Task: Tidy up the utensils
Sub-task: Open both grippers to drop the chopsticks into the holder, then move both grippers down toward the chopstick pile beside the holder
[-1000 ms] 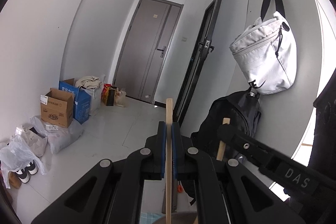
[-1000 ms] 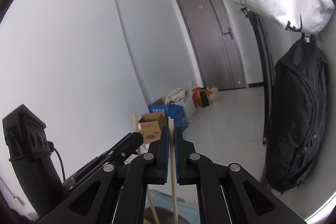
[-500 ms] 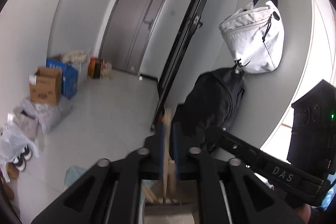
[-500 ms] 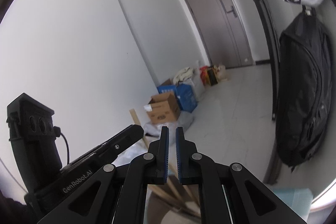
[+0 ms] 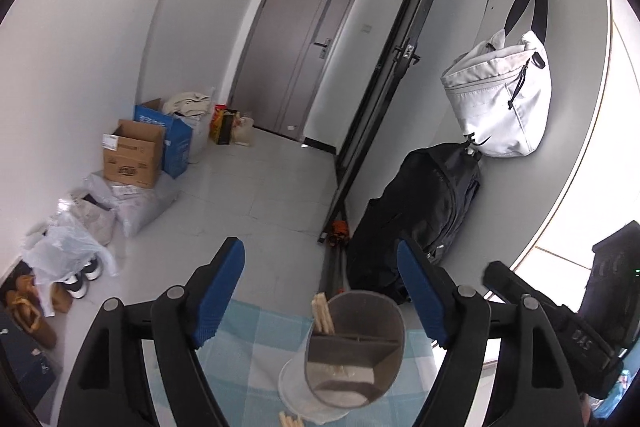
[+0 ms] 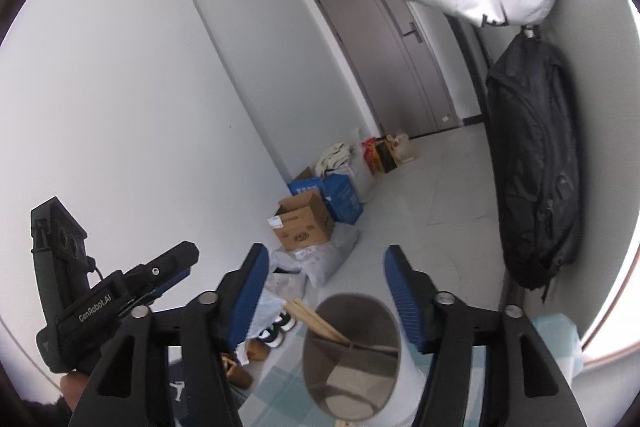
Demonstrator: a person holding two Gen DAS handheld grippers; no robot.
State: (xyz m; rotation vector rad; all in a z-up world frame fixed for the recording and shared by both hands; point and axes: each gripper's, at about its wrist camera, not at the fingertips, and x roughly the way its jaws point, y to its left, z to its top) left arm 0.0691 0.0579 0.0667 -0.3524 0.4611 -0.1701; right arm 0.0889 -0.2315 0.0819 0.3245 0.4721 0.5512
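Note:
A round utensil holder (image 5: 356,343) with inner dividers stands on a blue checked cloth (image 5: 256,343). Wooden chopsticks (image 5: 323,315) lean in its left compartment. More wooden ends (image 5: 290,419) lie at the bottom edge. My left gripper (image 5: 320,287) is open and empty above the holder. In the right wrist view the holder (image 6: 352,347) with chopsticks (image 6: 316,321) sits below my right gripper (image 6: 324,291), which is open and empty. The left gripper's body (image 6: 116,301) shows at the left.
Cardboard boxes (image 5: 134,155), bags and shoes (image 5: 76,283) line the left wall. A black backpack (image 5: 420,211) and a white bag (image 5: 500,103) hang on the right wall. A dark door (image 5: 296,47) is at the far end.
Both grippers were shut on wooden chopsticks a second ago. They have opened and let go; the chopsticks now stand in the holder. Both views tilted down onto the holder.

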